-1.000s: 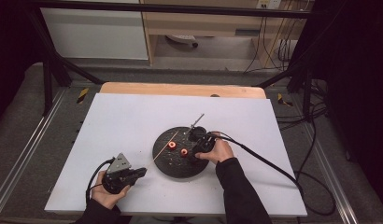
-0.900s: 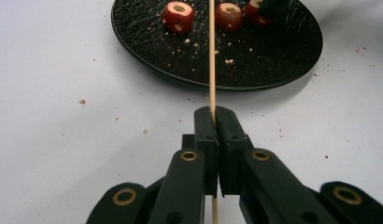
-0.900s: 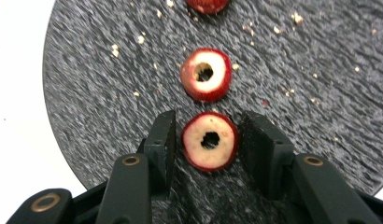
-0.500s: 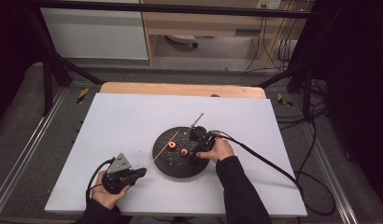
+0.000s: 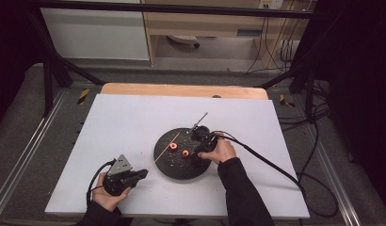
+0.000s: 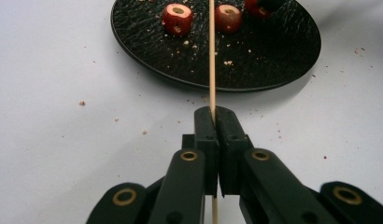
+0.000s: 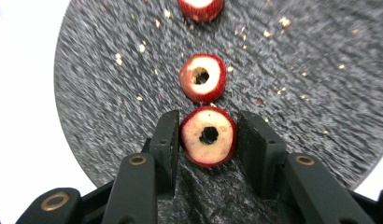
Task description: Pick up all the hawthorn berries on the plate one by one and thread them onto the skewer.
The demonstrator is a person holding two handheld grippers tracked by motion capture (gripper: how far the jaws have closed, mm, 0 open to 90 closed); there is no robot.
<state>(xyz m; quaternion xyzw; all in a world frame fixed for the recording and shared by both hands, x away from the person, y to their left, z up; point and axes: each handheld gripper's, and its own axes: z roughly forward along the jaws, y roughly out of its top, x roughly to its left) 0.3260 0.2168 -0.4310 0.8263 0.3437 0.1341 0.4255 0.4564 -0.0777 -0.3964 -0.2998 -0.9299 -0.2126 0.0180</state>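
- High view: a black plate (image 5: 174,167) is seen on the white table (image 5: 134,122); the right gripper (image 5: 198,147) is held over it beside two red fruit rings (image 5: 173,147), the left gripper (image 5: 143,173) near the table's front edge
- Left gripper view: a wooden skewer (image 6: 211,56) is clamped between shut jaws and is pointed over the plate's rim
- Right gripper view: a cored ring (image 7: 209,136) is flanked by jaws just closed in; the left pad touches it, a slight gap is seen at the right
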